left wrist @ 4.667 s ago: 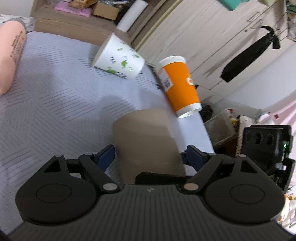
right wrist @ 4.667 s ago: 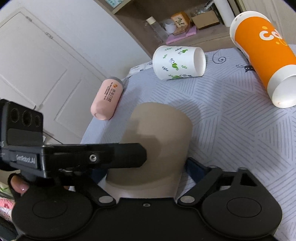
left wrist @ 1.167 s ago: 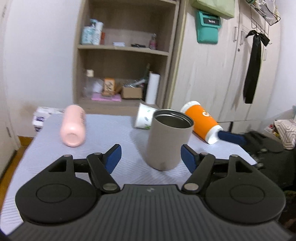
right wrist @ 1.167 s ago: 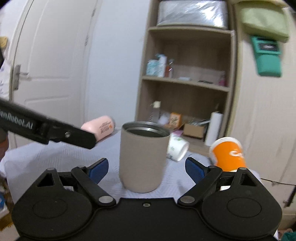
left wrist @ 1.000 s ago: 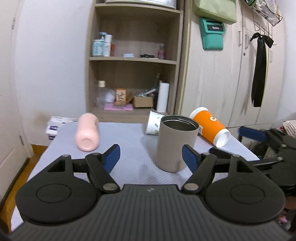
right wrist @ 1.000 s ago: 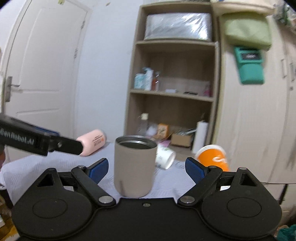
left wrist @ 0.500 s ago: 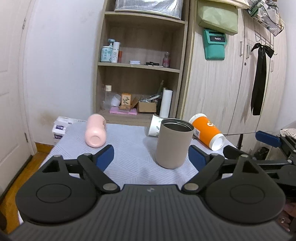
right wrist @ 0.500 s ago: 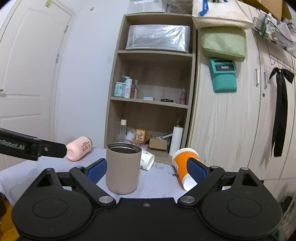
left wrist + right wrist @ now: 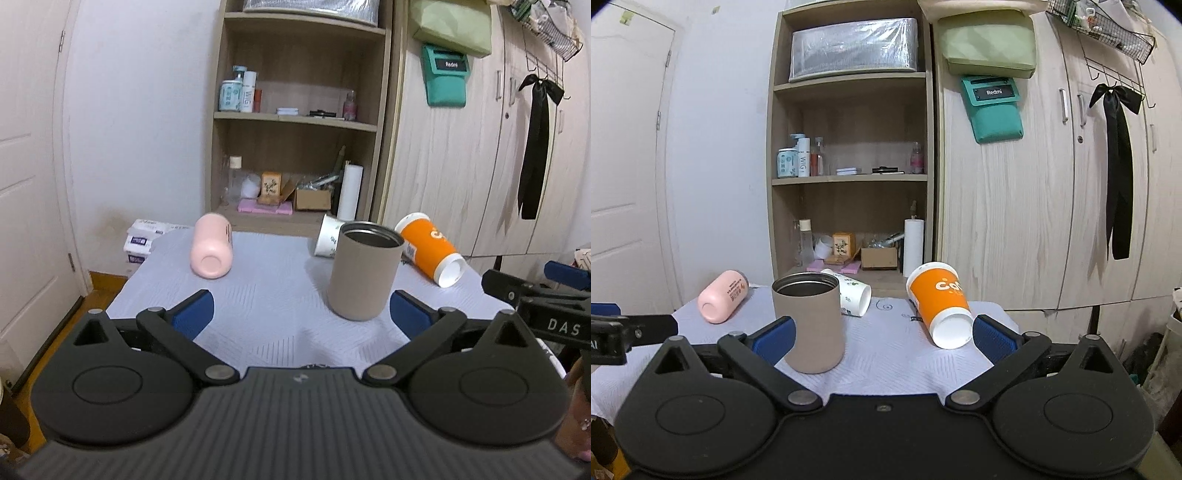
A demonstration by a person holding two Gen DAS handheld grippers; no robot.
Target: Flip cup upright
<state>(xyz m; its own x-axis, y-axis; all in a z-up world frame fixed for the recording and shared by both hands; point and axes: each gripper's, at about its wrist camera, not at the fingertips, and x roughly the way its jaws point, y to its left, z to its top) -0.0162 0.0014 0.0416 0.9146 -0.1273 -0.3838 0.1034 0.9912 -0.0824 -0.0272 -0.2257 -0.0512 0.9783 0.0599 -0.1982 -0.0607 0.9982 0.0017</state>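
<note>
A beige metal cup (image 9: 364, 269) stands upright, mouth up, on the grey-white tablecloth (image 9: 266, 295); it also shows in the right wrist view (image 9: 810, 326). My left gripper (image 9: 301, 312) is open and empty, drawn back from the cup. My right gripper (image 9: 882, 338) is open and empty, also back from it. An orange paper cup (image 9: 428, 249) (image 9: 940, 304), a white printed paper cup (image 9: 328, 236) (image 9: 853, 295) and a pink bottle (image 9: 212, 249) (image 9: 722, 295) all lie on their sides.
A wooden shelf unit (image 9: 849, 177) with bottles and boxes stands behind the table. Wardrobe doors (image 9: 1052, 206) are at the right, a white door (image 9: 26, 206) at the left. The right gripper's body (image 9: 546, 314) shows at the right edge of the left wrist view.
The beige cup went from upside down in both grippers to upright on the cloth. Both grippers let go, opened wider and pulled back and away from it.
</note>
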